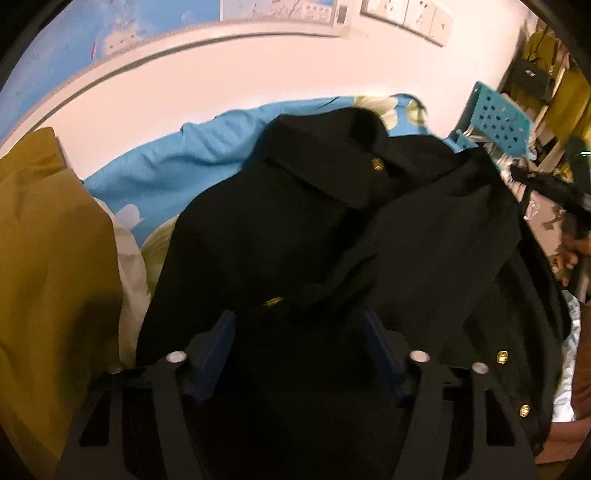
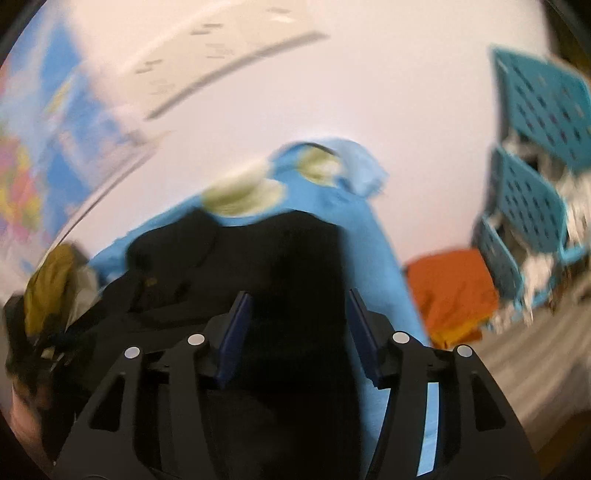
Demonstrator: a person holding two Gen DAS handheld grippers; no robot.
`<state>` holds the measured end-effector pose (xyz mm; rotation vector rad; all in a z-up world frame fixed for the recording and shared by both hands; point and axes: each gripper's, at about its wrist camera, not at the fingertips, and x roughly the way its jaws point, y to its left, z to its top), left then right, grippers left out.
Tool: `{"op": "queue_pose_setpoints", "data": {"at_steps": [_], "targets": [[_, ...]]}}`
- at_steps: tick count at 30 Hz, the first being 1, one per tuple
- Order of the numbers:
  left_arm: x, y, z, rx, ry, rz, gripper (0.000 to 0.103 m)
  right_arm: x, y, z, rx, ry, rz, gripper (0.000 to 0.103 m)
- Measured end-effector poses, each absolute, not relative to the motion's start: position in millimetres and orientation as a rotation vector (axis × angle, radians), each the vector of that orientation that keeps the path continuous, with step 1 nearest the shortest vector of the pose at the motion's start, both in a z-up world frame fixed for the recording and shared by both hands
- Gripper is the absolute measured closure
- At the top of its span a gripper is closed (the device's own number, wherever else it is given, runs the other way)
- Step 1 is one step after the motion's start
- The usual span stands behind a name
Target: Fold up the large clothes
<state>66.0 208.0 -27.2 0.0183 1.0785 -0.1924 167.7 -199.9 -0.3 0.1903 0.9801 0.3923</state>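
A large black coat [image 1: 314, 229] with gold buttons lies crumpled on a blue flowered bedsheet [image 1: 177, 162]. My left gripper [image 1: 297, 321] is open, its blue pads wide apart just above the coat's near folds, with cloth between and under the fingers. In the blurred right wrist view the same black coat [image 2: 280, 266] spreads over the blue bedsheet [image 2: 373, 251]. My right gripper [image 2: 297, 299] is open over the coat's right part, holding nothing.
A mustard-yellow garment [image 1: 48, 258] is piled at the left, also in the right wrist view [image 2: 51, 288]. Blue perforated plastic crates [image 2: 535, 155] stand at the right, with an orange cloth [image 2: 450, 295] beside the bed. A white wall with a map [image 1: 110, 29] lies behind.
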Motion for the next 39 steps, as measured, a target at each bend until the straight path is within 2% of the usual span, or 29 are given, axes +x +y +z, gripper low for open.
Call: {"op": "queue_pose_setpoints", "data": {"at_steps": [3, 7, 11, 13, 16, 17, 18, 20, 23, 30, 35, 37, 39], "targets": [[73, 214, -32, -0.004, 1.089, -0.162, 0.064, 150, -155, 10, 0.098, 0.97, 0.56, 0.047], [79, 218, -38, -0.023, 1.091, -0.127, 0.068, 137, -97, 0, -0.032, 0.992, 0.7, 0.046], [71, 219, -26, -0.04, 1.072, -0.101, 0.063, 133, -46, -28, -0.116, 1.073, 0.766, 0.046], [52, 224, -4, -0.06, 1.006, -0.12, 0.059, 132, -33, -41, -0.165, 1.102, 0.764, 0.041], [9, 234, 31, -0.077, 0.898, -0.179, 0.046, 127, -24, -45, -0.23, 1.09, 0.739, 0.039], [-6, 237, 40, -0.061, 0.868, -0.176, 0.035, 127, -25, -44, -0.23, 1.091, 0.732, 0.039], [-22, 241, 48, -0.045, 0.843, -0.169, 0.034, 126, -27, -40, -0.209, 1.094, 0.732, 0.039], [-57, 251, 57, -0.037, 0.814, -0.169, 0.034, 122, -31, -31, -0.161, 1.094, 0.768, 0.042], [-98, 267, 55, -0.021, 0.812, -0.134, 0.034, 100, -30, -10, -0.131, 1.052, 0.868, 0.04], [-151, 318, 3, -0.148, 0.93, -0.097, 0.034, 20, 34, 18, -0.156, 1.031, 1.216, 0.037], [-185, 346, -14, -0.264, 0.913, -0.097, 0.034, -51, 97, 20, -0.2, 1.073, 1.515, 0.026], [-193, 352, -18, -0.286, 0.903, -0.09, 0.034, -75, 121, 18, -0.205, 1.093, 1.605, 0.019], [-198, 357, -19, -0.307, 0.89, -0.083, 0.034, -97, 149, 12, -0.214, 1.141, 1.673, 0.017]]}}
